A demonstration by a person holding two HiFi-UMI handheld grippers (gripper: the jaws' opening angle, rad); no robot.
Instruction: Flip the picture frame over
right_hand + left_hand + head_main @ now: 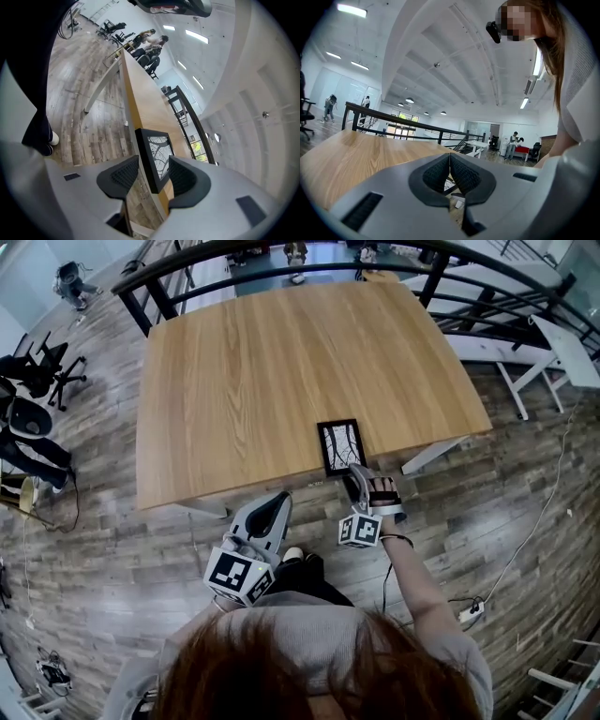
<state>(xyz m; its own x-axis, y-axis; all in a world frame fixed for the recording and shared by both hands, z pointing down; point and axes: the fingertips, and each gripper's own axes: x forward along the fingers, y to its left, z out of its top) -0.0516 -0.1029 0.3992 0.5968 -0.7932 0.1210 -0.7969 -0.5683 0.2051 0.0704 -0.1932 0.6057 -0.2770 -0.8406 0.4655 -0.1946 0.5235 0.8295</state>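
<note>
Tabletop (pixel 262 381), picture frame (pixel 341 447) between parted right tool (pixel 153 165)

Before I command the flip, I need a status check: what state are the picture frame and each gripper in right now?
picture frame: lies on the table by its near edge, picture side up, not yet flipped.
right gripper: open, jaws either side of the frame's near end, pads not pressing.
left gripper: shut, empty, short of the table.

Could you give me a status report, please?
Left gripper shut, empty. Right gripper open, straddling black rectangular picture frame. Frame picture-up on light wooden table. Nothing obstructing.
</note>
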